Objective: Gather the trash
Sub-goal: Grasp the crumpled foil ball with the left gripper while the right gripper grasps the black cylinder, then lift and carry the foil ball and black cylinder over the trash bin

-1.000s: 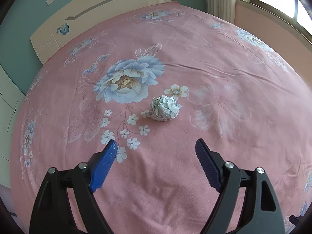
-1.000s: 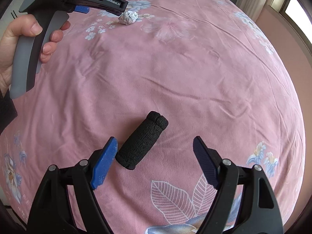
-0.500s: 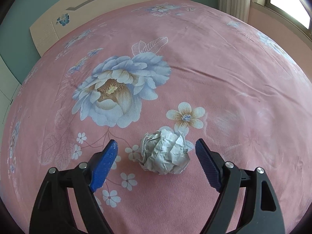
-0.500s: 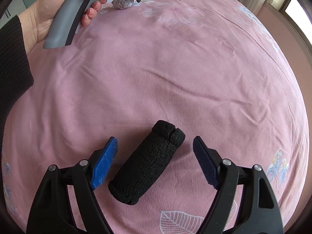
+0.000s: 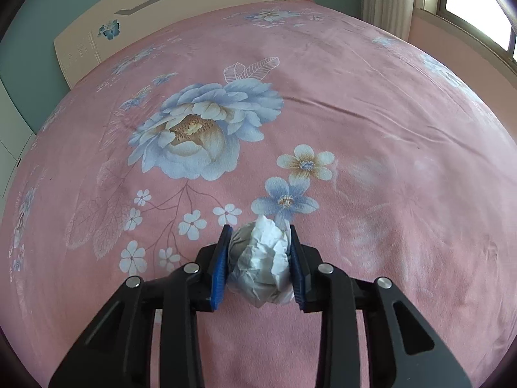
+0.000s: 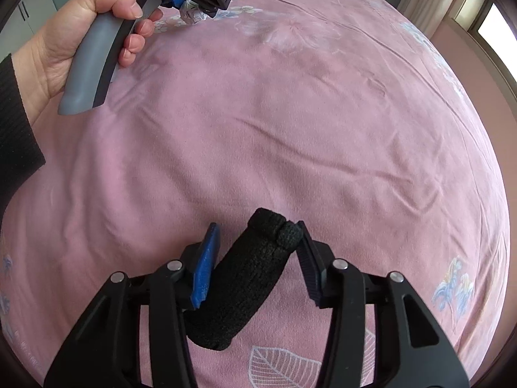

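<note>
A crumpled white paper ball [image 5: 261, 258] lies on the pink flowered bedsheet [image 5: 371, 123]. My left gripper [image 5: 259, 231] is shut on it, both blue pads pressed against its sides. A black foam roll [image 6: 248, 278] lies slantwise on the sheet in the right wrist view. My right gripper [image 6: 257, 229] has closed around it, the right pad touching its top end and the left pad close beside it. The left gripper with the paper ball [image 6: 192, 13] also shows at the top left of the right wrist view, held by a hand.
The bed's cream headboard [image 5: 181, 9] stands at the far side against a teal wall. A window [image 5: 478, 3] and curtain are at the right. The person's left hand and black sleeve [image 6: 19, 123] are at the left of the right wrist view.
My left gripper moved forward over the paper ball and closed on it. My right gripper moved forward over the black roll and closed around it.
</note>
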`<state>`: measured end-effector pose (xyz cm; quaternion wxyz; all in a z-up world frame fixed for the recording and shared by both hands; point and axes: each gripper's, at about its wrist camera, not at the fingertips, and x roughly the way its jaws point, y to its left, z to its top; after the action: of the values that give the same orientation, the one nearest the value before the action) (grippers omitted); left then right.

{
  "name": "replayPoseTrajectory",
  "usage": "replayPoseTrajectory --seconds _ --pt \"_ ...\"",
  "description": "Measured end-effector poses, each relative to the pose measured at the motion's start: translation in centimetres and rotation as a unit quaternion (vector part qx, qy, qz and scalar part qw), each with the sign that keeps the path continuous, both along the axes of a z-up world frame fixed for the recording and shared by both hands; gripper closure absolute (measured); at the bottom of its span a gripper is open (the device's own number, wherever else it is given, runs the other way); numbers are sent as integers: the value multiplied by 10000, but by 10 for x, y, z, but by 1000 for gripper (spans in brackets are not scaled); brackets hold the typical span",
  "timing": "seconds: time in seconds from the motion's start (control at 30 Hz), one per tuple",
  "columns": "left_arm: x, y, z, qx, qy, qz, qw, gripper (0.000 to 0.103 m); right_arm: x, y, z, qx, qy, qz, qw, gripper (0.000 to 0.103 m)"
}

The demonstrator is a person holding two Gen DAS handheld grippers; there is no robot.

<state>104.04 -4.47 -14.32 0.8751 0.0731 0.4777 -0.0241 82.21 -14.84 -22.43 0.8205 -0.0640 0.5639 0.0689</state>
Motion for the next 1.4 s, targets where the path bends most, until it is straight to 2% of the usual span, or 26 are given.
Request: replayPoseTrajectory --seconds 0.07,0.13,0.2,0.3,0.37,0.73,0.97,1.07,1.4 --pt "-21 7 17 148 -84 -159 9997 68 -8 0 15 -165 -125 146 9997 68" --pt "-45 19 37 25 -202 -253 9995 68 -13 -4 29 -216 -257 218 9992 69" --pt "-69 32 49 -120 -163 -249 9995 68 -17 -3 34 -210 -198 328 9990 70" --pt "-107 43 62 -105 -207 -368 9991 68 -33 9 45 -370 -336 613 9969 71" --pt "-134 49 71 -51 -312 -432 9986 68 -43 10 56 -302 -471 695 9960 71" --pt "-260 95 118 65 -463 -228 9986 68 -114 30 122 -381 -1232 1189 9845 71" --pt "-357 105 174 106 -579 -172 9981 68 -194 45 173 -452 -1462 1514 9766 71" --pt "-404 105 201 160 -547 -136 9983 68 -233 46 203 -515 -1555 1577 9738 71" --pt "-578 116 295 427 -829 5 9956 68 -374 50 308 -602 -1968 1693 9638 71"
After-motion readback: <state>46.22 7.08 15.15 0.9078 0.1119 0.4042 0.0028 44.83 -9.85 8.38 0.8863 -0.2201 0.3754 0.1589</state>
